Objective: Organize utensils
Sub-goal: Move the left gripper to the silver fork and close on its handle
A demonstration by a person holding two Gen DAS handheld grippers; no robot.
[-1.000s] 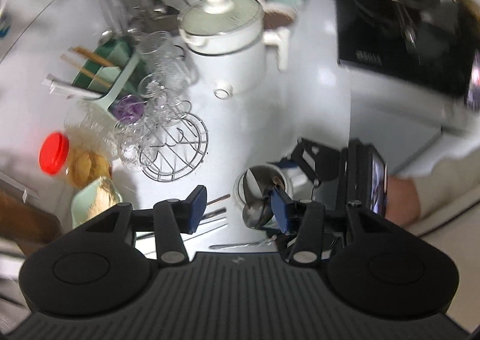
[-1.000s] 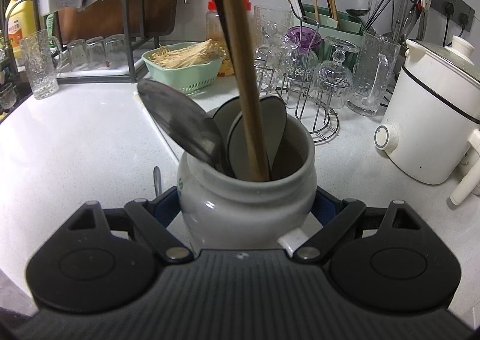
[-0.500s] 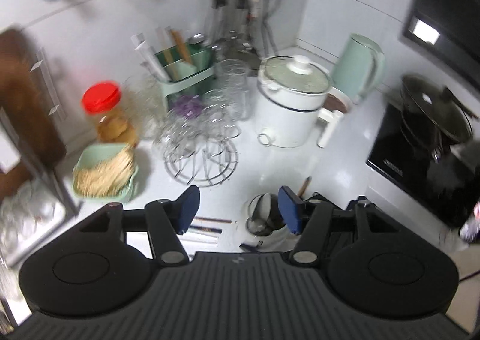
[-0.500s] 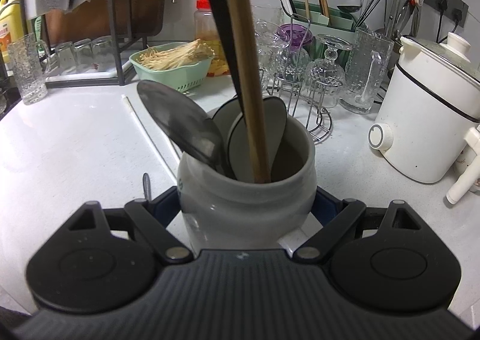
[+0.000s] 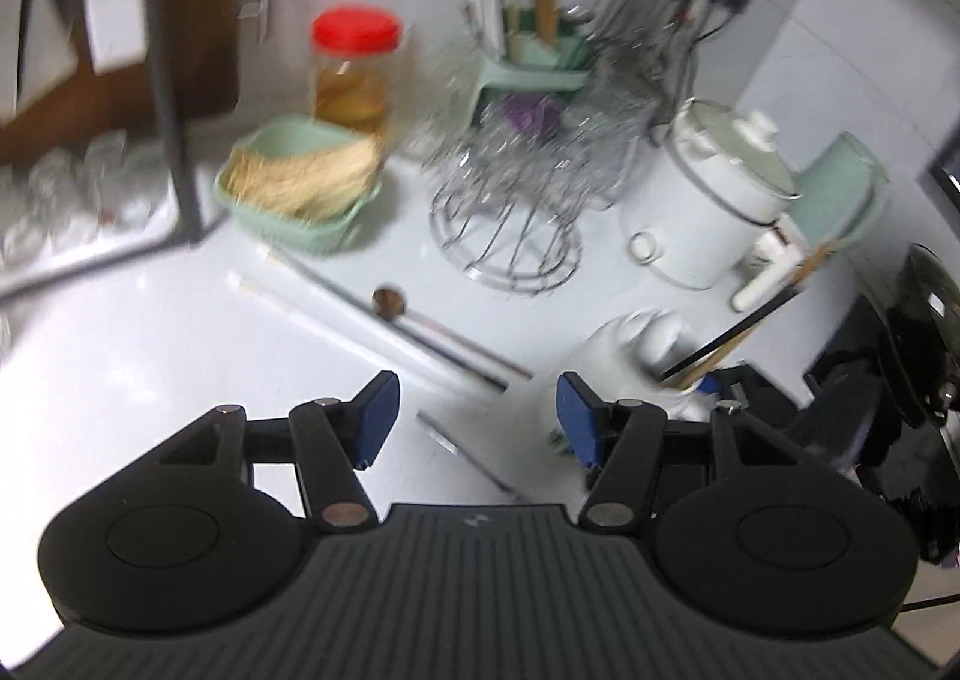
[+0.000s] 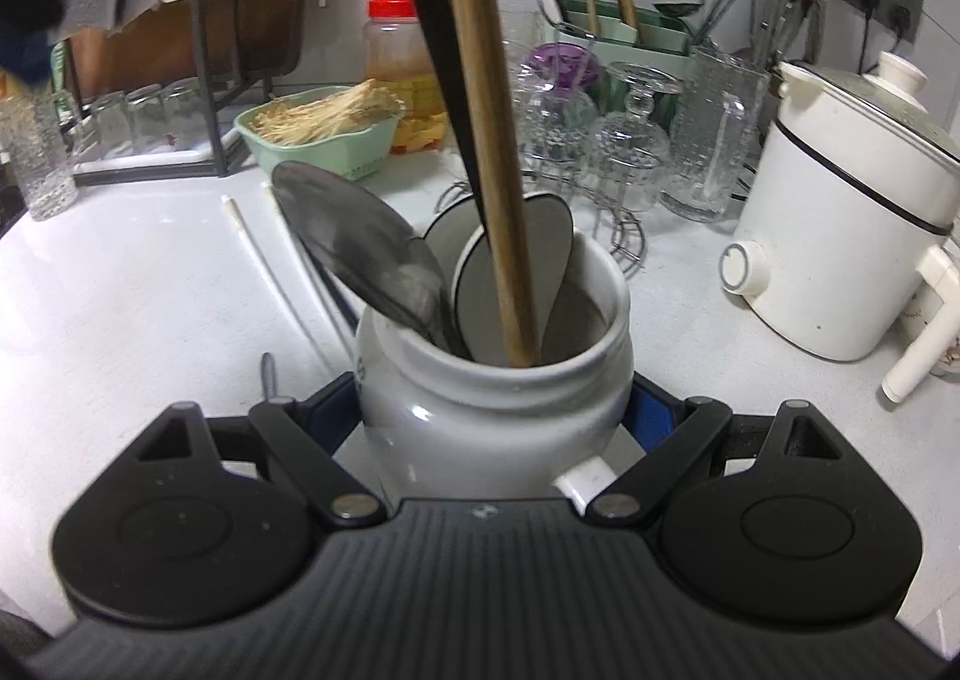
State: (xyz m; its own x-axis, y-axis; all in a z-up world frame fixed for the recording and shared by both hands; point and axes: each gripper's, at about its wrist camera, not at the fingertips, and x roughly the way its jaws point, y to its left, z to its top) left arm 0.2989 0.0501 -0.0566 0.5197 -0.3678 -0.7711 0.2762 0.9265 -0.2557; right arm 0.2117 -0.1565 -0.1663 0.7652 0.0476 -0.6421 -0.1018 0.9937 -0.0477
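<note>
Since the earlier frames the left gripper [image 5: 477, 419] has rolled and dropped toward the counter [image 5: 120, 356], so its view is now showing the counter upright with the dish rack [image 5: 174, 98] at the far left; its jaws have just been opening and are now standing spread with nothing between the pads. The right gripper [image 6: 495, 410] has not shifted; the crock [image 6: 492, 386] is sitting in the same spot in its view

Right gripper is clamping the crock, one blue pad pressing on each side of the white body. Crock is standing upright on the counter. Inside it: a wooden handle [image 6: 486, 128] and a black handle [image 6: 429, 26] are leaning up and away, with spoon bowls [image 6: 354, 248] fanning out over the rim to the left

In the left view the crock [image 5: 624, 344] is lying just past the right fingertip [image 5: 576, 416], apart from it, blurred by motion. Loose utensils are lying on the counter left of the crock: a small spoon [image 5: 390, 303] with a long thin handle, chopsticks [image 5: 336, 314] running diagonally beside it, and a flat metal piece [image 5: 468, 455] directly below the open jaws, nearest the gripper. Whether that piece is a knife or a handle, cannot tell

Beyond the crock: a wire glass stand [image 5: 510, 236], a white cooker [image 5: 708, 206] to the crock's right rear, a green basket [image 5: 300, 194] and a red-lidded jar [image 5: 354, 68] to its left rear
</note>
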